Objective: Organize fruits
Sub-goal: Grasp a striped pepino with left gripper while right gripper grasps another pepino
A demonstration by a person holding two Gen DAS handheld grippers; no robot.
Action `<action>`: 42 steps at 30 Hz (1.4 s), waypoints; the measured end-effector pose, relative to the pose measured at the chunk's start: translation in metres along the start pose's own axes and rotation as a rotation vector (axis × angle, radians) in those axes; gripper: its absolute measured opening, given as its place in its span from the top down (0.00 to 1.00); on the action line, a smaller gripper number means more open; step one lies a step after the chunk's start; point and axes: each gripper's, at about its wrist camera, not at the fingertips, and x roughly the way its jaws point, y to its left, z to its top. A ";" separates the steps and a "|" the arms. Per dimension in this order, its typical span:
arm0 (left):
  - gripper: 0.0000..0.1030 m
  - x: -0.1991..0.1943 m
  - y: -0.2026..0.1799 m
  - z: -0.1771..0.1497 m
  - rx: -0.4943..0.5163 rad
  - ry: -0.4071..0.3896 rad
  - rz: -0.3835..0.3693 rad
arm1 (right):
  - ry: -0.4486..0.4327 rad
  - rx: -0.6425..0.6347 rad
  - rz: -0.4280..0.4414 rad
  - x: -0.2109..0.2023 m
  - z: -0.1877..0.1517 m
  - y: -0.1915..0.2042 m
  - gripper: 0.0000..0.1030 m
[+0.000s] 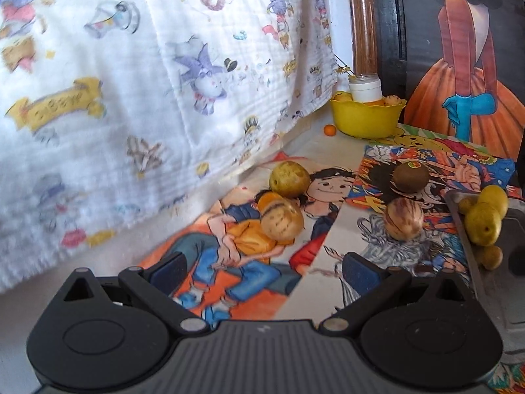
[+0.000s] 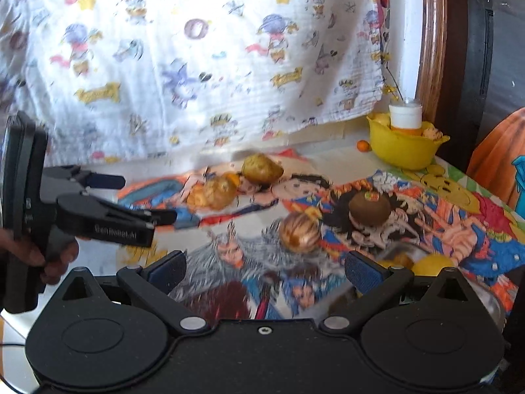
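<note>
Along the bottom of each wrist view the left gripper (image 1: 264,267) and right gripper (image 2: 265,271) gape wide, holding nothing; just beyond lie a striped fruit (image 1: 282,221) and another (image 1: 404,218), apart on the cartoon mats (image 1: 256,262); at right a grey tray (image 1: 472,262) bears yellow-green fruits (image 1: 484,223) (some hidden); farther, a brown kiwi (image 1: 410,177) — then, upper right, the yellow bowl (image 1: 366,120).

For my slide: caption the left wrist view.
Open left gripper faces loose fruit beside tray.
</note>
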 end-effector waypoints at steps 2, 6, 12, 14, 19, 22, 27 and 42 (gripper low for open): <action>0.00 0.005 -0.001 0.003 0.011 -0.006 -0.003 | -0.008 -0.015 0.000 0.004 0.006 -0.003 0.01; 0.00 0.016 -0.001 0.010 0.013 -0.022 -0.019 | -0.014 -0.058 -0.004 0.018 0.016 -0.010 0.01; 0.00 0.037 0.002 0.020 0.005 -0.024 -0.046 | 0.013 -0.124 -0.012 0.057 0.016 -0.019 0.01; 0.00 0.045 0.003 0.021 0.007 -0.021 -0.054 | 0.030 -0.126 -0.019 0.071 0.013 -0.024 0.01; 0.00 0.067 0.002 0.023 0.000 0.002 -0.060 | 0.083 -0.108 -0.021 0.103 0.006 -0.032 0.01; 0.00 0.079 0.001 0.024 0.004 0.020 -0.057 | 0.105 -0.109 -0.017 0.116 0.003 -0.035 0.01; 0.00 0.097 -0.001 0.023 -0.009 0.053 -0.058 | 0.130 -0.105 -0.010 0.133 0.000 -0.038 0.01; 0.06 0.123 0.001 0.024 -0.065 0.084 -0.108 | 0.148 -0.059 0.046 0.158 -0.004 -0.047 0.09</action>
